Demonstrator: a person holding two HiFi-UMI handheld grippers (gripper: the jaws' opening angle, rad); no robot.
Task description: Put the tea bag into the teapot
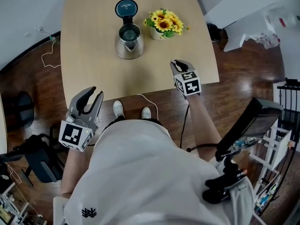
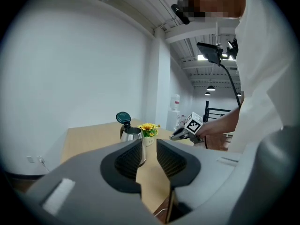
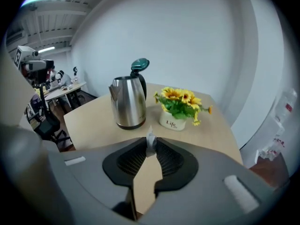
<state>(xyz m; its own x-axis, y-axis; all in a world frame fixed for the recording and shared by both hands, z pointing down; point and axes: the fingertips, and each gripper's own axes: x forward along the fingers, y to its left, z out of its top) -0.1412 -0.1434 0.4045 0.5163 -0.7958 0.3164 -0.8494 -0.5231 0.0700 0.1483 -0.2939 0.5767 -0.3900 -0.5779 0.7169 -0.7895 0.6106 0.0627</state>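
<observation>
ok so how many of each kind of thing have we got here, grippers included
teapot: 1
flower pot: 1
tea bag: 1, pinched in the right gripper
grippers: 2, the left gripper open, the right gripper shut
total: 5

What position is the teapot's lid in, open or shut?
Open. The lid stands flipped up beyond the teapot, and the head view looks down into its uncovered mouth.

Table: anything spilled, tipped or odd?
Nothing stands out. Teapot upright, lid open; flower pot upright beside it; no spill on the table. Right claw pinches a small pale tea bag at its tips.
</observation>
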